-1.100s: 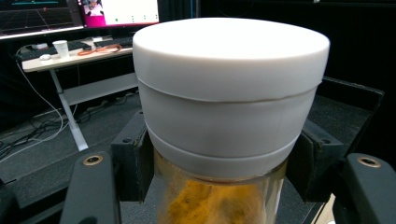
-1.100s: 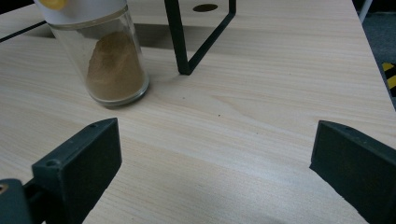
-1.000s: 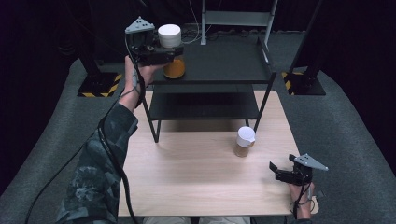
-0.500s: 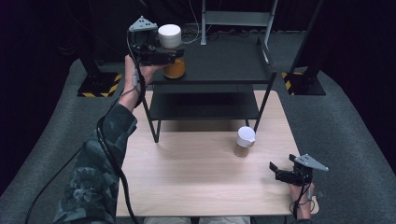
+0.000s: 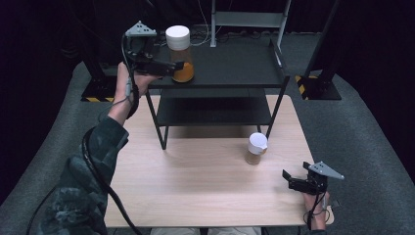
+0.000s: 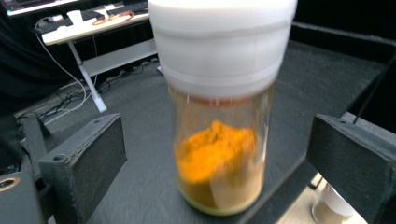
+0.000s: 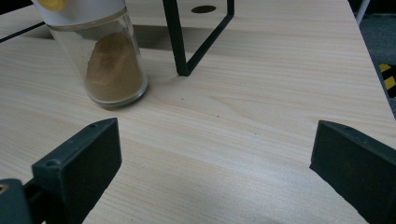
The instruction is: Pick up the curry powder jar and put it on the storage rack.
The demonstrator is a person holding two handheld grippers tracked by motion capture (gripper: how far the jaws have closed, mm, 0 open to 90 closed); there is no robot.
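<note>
On the far half of your worktop point(image 5: 195, 196) stands a rack point(image 5: 220, 68). One jar point(image 5: 179, 54) stands on its top shelf, at the left end, between the open jaws of your left tool point(image 5: 169, 66). A second jar point(image 5: 256, 148) stands on the worktop before the rack, and your right tool point(image 5: 292, 182) is at the near right corner.

In the left gripper view, the top of the white lid point(image 6: 222, 42) on the orange spice jar point(image 6: 219, 163) is running past the upper edge, and the whole jar is looking slightly blurred. A second jar point(image 6: 329, 207) is peeking out at the bottom right, mostly hidden behind 1 black jaw. In the right gripper view, the brown spice jar point(image 7: 109, 65) is being cropped at its lid by the top edge. In the high view, the rack's lower shelf point(image 5: 213, 110) is lying in shadow.
</note>
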